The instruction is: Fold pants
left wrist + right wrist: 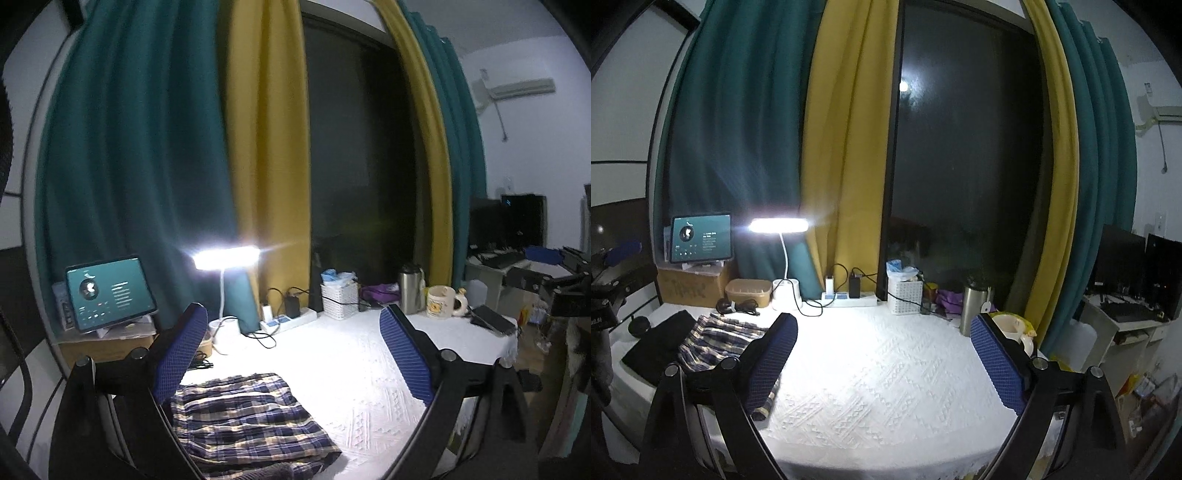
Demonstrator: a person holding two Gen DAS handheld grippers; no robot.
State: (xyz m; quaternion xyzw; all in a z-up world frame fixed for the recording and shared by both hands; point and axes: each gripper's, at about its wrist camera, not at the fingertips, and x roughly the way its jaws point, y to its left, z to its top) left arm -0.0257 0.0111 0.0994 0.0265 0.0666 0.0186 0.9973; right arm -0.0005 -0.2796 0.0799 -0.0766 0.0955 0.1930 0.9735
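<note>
The plaid pants (247,417) lie folded in a compact stack on the white tablecloth (354,369), at the lower left of the left wrist view. My left gripper (291,310) hovers above and behind them, open, with nothing between its blue pads. In the right wrist view the same pants (720,339) lie at the left, partly hidden behind one blue fingertip (775,350). A black garment (661,339) lies beside them. My right gripper (882,319) stands open over bare tablecloth (886,387), holding nothing.
Along the table's back edge stand a lit desk lamp (779,225), a tablet (700,238) on a cardboard box, a power strip (849,297), a white basket (905,295), a steel flask (973,306) and a mug (441,301). Curtains and a dark window rise behind.
</note>
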